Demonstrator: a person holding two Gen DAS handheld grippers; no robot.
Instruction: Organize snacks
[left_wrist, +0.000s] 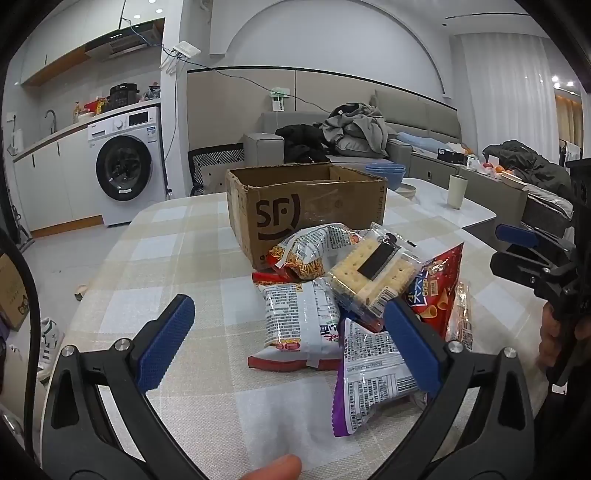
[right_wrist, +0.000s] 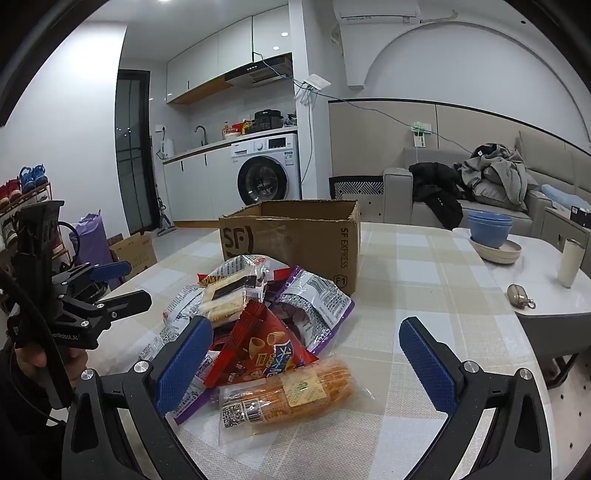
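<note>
A pile of snack packets lies on the checked tablecloth in front of an open cardboard SF box (left_wrist: 306, 206) (right_wrist: 295, 240). On top is a clear cracker pack (left_wrist: 373, 275) (right_wrist: 229, 295). Beside it lie a red cone-chip bag (left_wrist: 439, 291) (right_wrist: 266, 343), a white packet (left_wrist: 299, 321), a purple-edged packet (left_wrist: 373, 373) (right_wrist: 314, 306) and an orange snack in clear wrap (right_wrist: 288, 391). My left gripper (left_wrist: 288, 321) is open, its fingers either side of the pile's near end. My right gripper (right_wrist: 306, 339) is open around the red bag and orange snack.
Stacked blue bowls on a plate (right_wrist: 491, 229), a cream cup (right_wrist: 570, 262) (left_wrist: 457, 192) and a small metal object (right_wrist: 517, 295) sit on the white table section to the right. A sofa with clothes (left_wrist: 354, 129) and a washing machine (left_wrist: 125, 166) stand behind.
</note>
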